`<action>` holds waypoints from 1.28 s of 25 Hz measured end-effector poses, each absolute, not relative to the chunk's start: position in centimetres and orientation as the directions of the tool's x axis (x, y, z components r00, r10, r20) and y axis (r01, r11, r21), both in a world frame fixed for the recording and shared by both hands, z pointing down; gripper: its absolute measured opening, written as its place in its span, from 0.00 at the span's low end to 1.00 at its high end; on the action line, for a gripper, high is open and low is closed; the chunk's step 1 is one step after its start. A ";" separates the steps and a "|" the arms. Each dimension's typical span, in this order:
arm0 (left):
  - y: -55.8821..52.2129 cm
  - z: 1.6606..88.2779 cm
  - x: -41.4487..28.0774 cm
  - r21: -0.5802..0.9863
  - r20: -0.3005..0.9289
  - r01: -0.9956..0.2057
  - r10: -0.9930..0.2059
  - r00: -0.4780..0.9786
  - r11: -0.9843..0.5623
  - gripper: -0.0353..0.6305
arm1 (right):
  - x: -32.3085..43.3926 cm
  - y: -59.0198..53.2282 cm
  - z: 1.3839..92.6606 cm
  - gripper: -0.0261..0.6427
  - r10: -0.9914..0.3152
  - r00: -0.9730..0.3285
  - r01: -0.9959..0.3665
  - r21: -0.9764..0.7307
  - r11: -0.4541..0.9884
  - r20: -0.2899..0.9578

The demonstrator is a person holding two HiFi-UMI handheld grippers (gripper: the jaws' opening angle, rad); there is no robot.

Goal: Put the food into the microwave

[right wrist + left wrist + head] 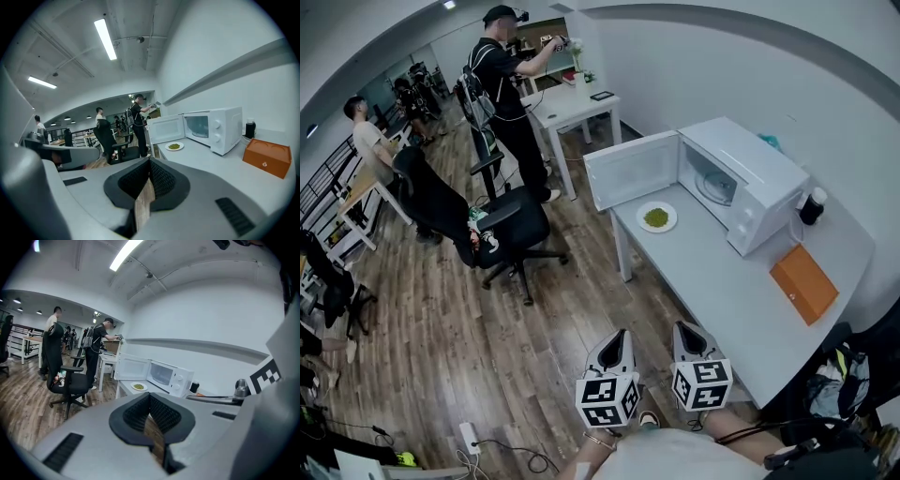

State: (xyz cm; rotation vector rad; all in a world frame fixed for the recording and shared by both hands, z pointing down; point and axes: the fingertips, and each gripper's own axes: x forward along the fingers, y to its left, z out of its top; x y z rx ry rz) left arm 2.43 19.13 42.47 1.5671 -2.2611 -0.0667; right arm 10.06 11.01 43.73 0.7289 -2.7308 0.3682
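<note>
A white plate of green food [656, 217] lies on the white table [722, 300], just in front of the open door [630, 169] of a white microwave [755, 183]. Both of my grippers are held low over the floor, well short of the table's near end. The left gripper [617, 337] is shut with nothing in it, and so is the right gripper [687, 330]. In the left gripper view the left gripper [150, 397] points toward the plate [138, 386] and microwave [168, 376]. In the right gripper view the right gripper [149, 161] faces the plate [174, 146] and microwave [213, 127].
An orange box [804, 281] lies on the table right of the microwave, and a dark cup [812, 204] stands behind it. A black office chair [511, 230] stands on the wooden floor left of the table. A person [508, 84] works at a far desk.
</note>
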 end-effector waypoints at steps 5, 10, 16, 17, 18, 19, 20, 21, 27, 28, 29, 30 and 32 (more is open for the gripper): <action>17.9 42.7 1.8 0.253 0.293 -0.893 -0.909 -0.297 0.373 0.06 | 9.5 9.7 43.9 0.06 -0.444 -0.828 -0.521 -0.177 0.835 0.342; 16.7 43.2 1.2 0.260 0.296 -0.889 -0.907 -0.299 0.377 0.06 | 9.0 8.5 44.6 0.06 -0.436 -0.827 -0.517 -0.174 0.838 0.354; 15.8 43.9 0.6 0.265 0.314 -0.887 -0.903 -0.292 0.379 0.06 | 8.2 7.3 44.9 0.06 -0.435 -0.826 -0.517 -0.176 0.837 0.359; 15.6 44.0 0.6 0.266 0.315 -0.887 -0.903 -0.291 0.378 0.06 | 8.2 7.2 45.0 0.06 -0.434 -0.825 -0.518 -0.176 0.837 0.362; 15.4 44.0 0.5 0.267 0.315 -0.887 -0.904 -0.290 0.377 0.06 | 8.2 7.0 45.1 0.06 -0.434 -0.824 -0.519 -0.176 0.837 0.365; 15.2 43.9 0.4 0.267 0.314 -0.887 -0.904 -0.289 0.376 0.06 | 8.2 6.8 45.1 0.06 -0.434 -0.823 -0.519 -0.175 0.836 0.366; 15.0 43.9 0.3 0.267 0.312 -0.888 -0.905 -0.288 0.375 0.06 | 8.2 6.7 45.1 0.06 -0.435 -0.822 -0.520 -0.174 0.836 0.367; 14.8 43.8 0.2 0.267 0.310 -0.889 -0.906 -0.287 0.373 0.06 | 8.2 6.5 45.1 0.06 -0.437 -0.822 -0.521 -0.173 0.836 0.367; 13.7 44.2 -0.1 0.274 0.315 -0.892 -0.910 -0.270 0.359 0.06 | 8.0 5.6 45.7 0.06 -0.444 -0.810 -0.535 -0.173 0.827 0.382; 13.6 44.4 -0.3 0.277 0.316 -0.892 -0.910 -0.267 0.358 0.06 | 7.9 5.5 45.8 0.06 -0.444 -0.809 -0.536 -0.174 0.826 0.385; 13.5 44.5 -0.5 0.279 0.317 -0.891 -0.911 -0.265 0.357 0.06 | 7.6 5.4 45.9 0.06 -0.445 -0.808 -0.537 -0.174 0.826 0.386; 13.3 44.6 -0.8 0.281 0.317 -0.891 -0.911 -0.264 0.356 0.06 | 7.3 5.2 46.0 0.06 -0.445 -0.808 -0.538 -0.173 0.825 0.387; 12.7 44.7 -1.7 0.279 0.316 -0.893 -0.912 -0.263 0.354 0.06 | 6.5 4.6 46.2 0.06 -0.448 -0.807 -0.540 -0.173 0.824 0.386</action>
